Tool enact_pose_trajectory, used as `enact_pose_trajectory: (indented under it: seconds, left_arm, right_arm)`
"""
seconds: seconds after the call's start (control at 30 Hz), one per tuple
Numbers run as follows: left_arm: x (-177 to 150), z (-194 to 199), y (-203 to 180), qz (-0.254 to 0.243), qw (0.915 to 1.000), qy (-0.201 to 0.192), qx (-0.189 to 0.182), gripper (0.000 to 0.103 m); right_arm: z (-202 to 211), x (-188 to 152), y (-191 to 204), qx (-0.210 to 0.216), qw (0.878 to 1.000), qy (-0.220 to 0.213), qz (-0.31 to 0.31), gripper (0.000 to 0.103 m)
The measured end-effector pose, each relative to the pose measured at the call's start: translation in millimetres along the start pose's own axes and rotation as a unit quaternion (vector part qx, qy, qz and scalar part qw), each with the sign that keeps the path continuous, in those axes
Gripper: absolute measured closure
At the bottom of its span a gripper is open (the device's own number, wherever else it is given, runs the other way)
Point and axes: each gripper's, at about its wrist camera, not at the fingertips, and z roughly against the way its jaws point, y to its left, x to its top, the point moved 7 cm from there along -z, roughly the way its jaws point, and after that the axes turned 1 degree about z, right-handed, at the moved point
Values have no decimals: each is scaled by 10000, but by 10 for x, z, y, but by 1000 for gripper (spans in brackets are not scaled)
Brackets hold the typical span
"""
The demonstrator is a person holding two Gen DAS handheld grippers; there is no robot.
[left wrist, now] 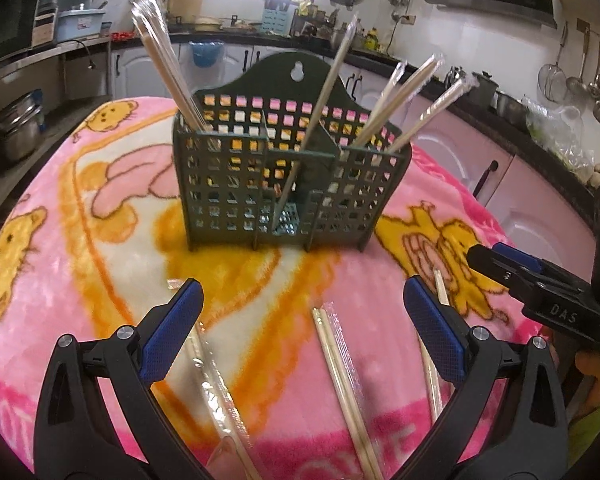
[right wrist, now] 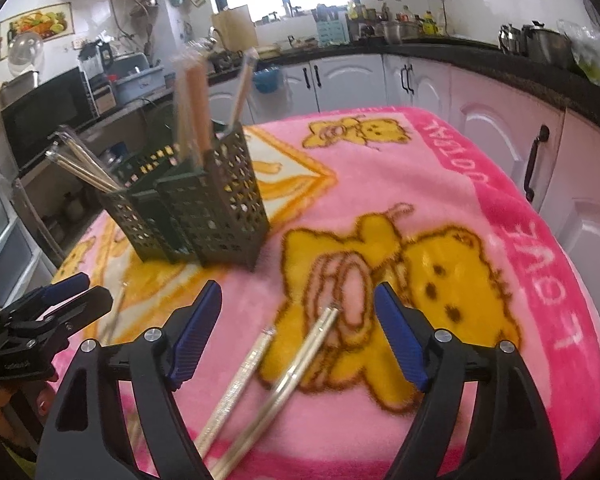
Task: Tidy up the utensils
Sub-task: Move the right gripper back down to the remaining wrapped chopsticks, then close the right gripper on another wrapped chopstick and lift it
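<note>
Both pairs of fingers stand wide apart and grip nothing. Between the left fingers (left wrist: pixel 302 300), on the pink bear-print blanket (left wrist: pixel 100 264) that covers the tabletop, lies a wrapped pair of chopsticks (left wrist: pixel 342 380), running from just ahead of the fingertips back toward the camera. A second wrapped pair (left wrist: pixel 212 392) lies close under the left-hand finger, and another stick (left wrist: pixel 440 286) shows just beyond the right-hand finger. Straight ahead of these fingers, a little way off, the dark green utensil holder (left wrist: pixel 292 184) stands upright on the blanket. Wrapped chopsticks lean out of its left compartment (left wrist: pixel 160 60) and its right compartment (left wrist: pixel 412 96), and a single stick (left wrist: pixel 320 120) slants up from the middle one.

The right fingers (right wrist: pixel 298 332) hover over the yellow bears on the blanket, and two pairs of chopsticks (right wrist: pixel 308 356) lie side by side between them, angled from the lower left up to the upper right; no pad touches them. From this side the holder sits ahead and to the left of the fingers, and the left tool shows at the left edge, beside the right one.
</note>
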Motion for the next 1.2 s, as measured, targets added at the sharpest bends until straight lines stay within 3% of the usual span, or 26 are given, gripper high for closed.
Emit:
enact_pose_trajectory:
  seconds: [0.2,0.3,0.37,0.53,0.7,0.87,1.07,1.2]
  left_arm:
    - [-109,-180,-94,-125,9993,353,-95,11]
    - [-161,-262,-132,-147,9984,519,-189,11]
    - [-186,-304,-160,-142,9977,605,-275,17]
    - [-264,-453,-225,-101,9942,951,-499,46]
    - [-338,-615,-211,113,9901,1263,-604,52]
    - [-301,-691,-219,107,9895,1331,-553,55]
    - [-238,-801,-210,13,9903,1338,-373,71]
    - [-201,-853,-139,87,9905,1345,-258,87]
  right_arm:
    - [-183,-132,-79,-82,9991,412,-83,29]
    - [-278,-188,-106,-27,9979,634,-156,40]
    - [-328,-202,-108,-11,9971,734,-185,46]
    - [-505,-196,-121,49,9944,1019,-278,59]
    - [-665,-187,-155,-45,9924,1185,-323,65]
    - [-710,-152,-198,-195,9927,1140,-341,83]
    - [-705,-119,-212,-232,9939,1025,-326,90]
    - [-631,-67,-172,-215,9958,851,-243,91]
